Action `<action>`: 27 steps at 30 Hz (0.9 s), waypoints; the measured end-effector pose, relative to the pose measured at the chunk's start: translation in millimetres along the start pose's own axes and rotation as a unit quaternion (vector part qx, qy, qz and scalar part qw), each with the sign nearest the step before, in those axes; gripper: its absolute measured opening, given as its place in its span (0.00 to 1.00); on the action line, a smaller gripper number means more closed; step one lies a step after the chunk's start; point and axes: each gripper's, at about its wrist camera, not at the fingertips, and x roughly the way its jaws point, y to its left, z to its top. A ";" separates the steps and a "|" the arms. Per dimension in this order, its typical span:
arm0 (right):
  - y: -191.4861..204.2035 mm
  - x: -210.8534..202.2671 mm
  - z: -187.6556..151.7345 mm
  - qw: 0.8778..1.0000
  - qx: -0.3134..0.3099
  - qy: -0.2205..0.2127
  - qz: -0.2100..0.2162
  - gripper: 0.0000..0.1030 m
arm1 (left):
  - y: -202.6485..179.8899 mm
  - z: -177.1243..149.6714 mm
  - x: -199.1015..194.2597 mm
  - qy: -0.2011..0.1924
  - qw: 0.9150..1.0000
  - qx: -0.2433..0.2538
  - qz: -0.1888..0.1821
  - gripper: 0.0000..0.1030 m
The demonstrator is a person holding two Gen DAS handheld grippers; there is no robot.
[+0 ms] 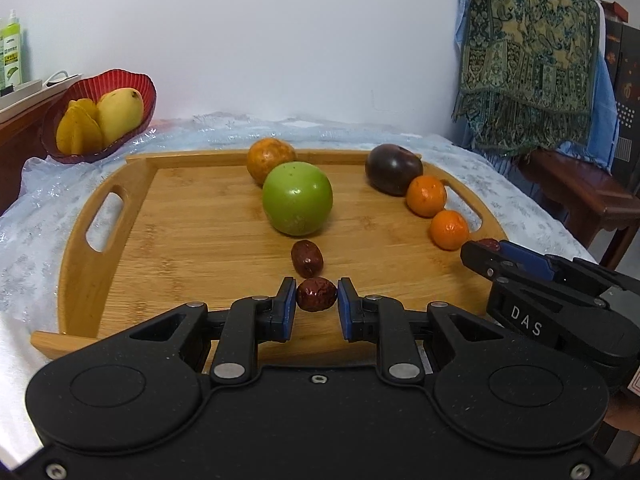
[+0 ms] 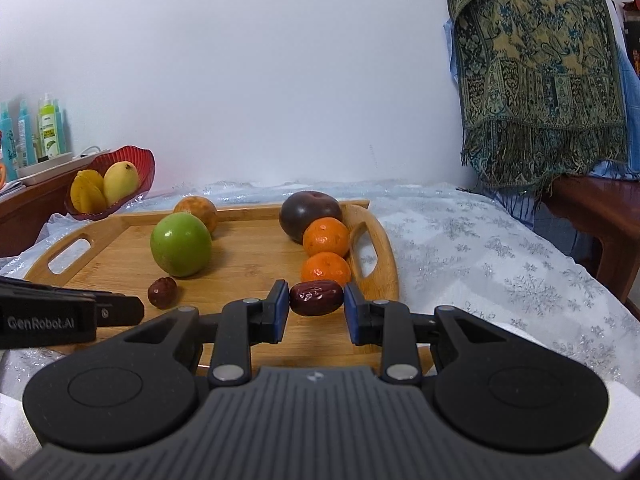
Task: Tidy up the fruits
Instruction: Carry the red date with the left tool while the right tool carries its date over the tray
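your left gripper [image 1: 317, 300] is pinching a small red date [image 1: 316, 294] between its blue pads, just above the near edge of the wooden tray [image 1: 180, 240], with a second date [image 1: 306, 258] lying just beyond it, in front of the green apple [image 1: 297, 198]. your right gripper [image 2: 316, 300] is clamped on a larger date [image 2: 316, 298] just in front of the two mandarins [image 2: 326, 268] lined up along the tray's right handle, the dark plum [image 2: 308, 212] behind them. a red bowl [image 1: 136, 84] off the tray's far left corner holds a mango [image 1: 120, 110] and a starfruit [image 1: 78, 126].
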 end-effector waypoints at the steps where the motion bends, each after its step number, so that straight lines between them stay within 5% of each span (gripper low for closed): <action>1: -0.2 0.9 0.0 1.000 0.001 0.001 0.000 0.34 | -0.9 -0.4 1.1 0.001 1.000 0.001 0.000 0.20; 27: -1.2 15.9 -2.7 1.000 0.007 0.027 -0.007 0.36 | -6.2 -2.2 22.0 0.014 1.000 0.003 0.002 0.20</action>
